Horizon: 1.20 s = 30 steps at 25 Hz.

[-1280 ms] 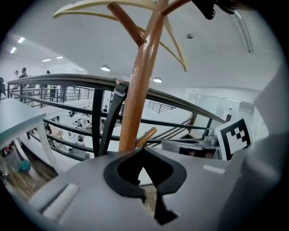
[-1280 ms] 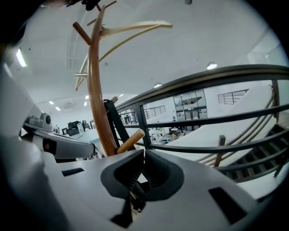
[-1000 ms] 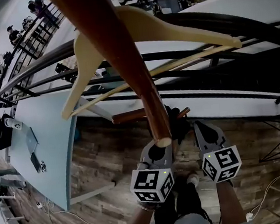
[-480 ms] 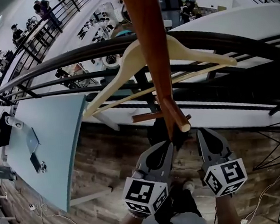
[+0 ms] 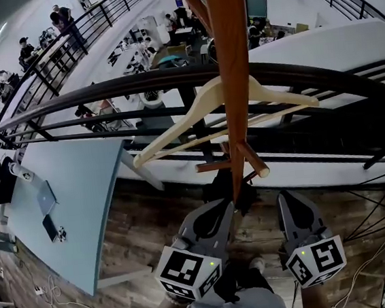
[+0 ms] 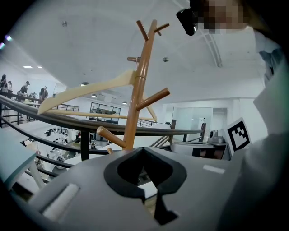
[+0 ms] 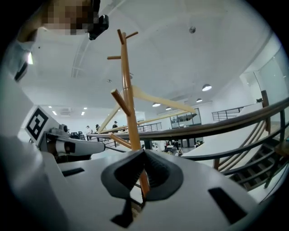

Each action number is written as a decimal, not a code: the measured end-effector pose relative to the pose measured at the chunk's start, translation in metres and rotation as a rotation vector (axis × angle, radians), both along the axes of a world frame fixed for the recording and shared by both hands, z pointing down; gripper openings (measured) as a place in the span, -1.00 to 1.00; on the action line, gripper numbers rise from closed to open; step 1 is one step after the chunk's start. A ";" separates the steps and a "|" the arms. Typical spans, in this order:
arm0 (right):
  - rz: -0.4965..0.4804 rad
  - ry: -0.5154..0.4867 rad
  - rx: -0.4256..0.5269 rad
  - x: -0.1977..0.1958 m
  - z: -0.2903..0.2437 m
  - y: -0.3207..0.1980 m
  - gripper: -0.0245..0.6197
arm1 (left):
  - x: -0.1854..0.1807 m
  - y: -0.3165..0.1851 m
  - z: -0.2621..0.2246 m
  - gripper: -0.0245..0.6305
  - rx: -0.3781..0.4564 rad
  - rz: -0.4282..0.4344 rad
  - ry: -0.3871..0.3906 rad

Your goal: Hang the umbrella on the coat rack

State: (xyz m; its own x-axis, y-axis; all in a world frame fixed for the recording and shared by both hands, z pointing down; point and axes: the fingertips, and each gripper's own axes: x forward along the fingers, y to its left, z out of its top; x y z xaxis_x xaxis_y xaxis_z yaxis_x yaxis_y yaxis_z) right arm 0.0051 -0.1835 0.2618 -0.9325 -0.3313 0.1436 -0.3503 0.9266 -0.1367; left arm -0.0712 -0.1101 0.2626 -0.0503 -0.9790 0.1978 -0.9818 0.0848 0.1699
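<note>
My left gripper [image 6: 143, 150] and my right gripper [image 7: 144, 152] both have their jaws drawn together at the tips. Only the scooped hollow in the black pads stays open, and nothing sits in either one; the brown pole showing through the right hollow stands well behind it. I cannot pick out the umbrella for certain in any view. In the head view a dark shape [image 5: 241, 191] sits at the foot of the pole, at about 12 o'clock from my grippers and between them. It could be the folded umbrella or the rack's base, and I cannot tell which. The coat rack [image 5: 234, 77] is a round, smooth, varnished wooden pole with short blunt pegs angling upward. One peg [image 5: 253, 160] juts toward 4 o'clock low on the pole, and more sit near the top. A pale wooden hanger [image 5: 195, 112] with a thin crossbar already hangs from the pole, its arms spreading toward 8 and 3 o'clock. Behind it run a dark metal railing [image 5: 104, 94] and a light blue table [image 5: 74, 196] over plank flooring. I expect an umbrella to be light, with a stiff shaft and soft, slippery fabric. I would pinch the shaft just below the handle, never the cloth, leaving the crook free to drop over a peg.
</note>
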 end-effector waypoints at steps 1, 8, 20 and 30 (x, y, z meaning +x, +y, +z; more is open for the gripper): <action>-0.001 0.001 0.008 0.002 -0.003 0.002 -0.92 | 0.000 0.001 -0.003 -0.91 0.002 0.003 -0.001; 0.005 -0.013 0.060 0.007 -0.028 0.014 -0.92 | -0.001 0.012 -0.027 -0.91 0.050 0.030 0.018; 0.021 -0.076 0.125 0.009 -0.063 0.020 -0.92 | -0.008 0.017 -0.051 -0.91 0.082 0.046 -0.018; 0.024 -0.095 0.141 0.004 -0.069 0.020 -0.92 | -0.013 0.017 -0.051 -0.91 0.087 0.045 -0.032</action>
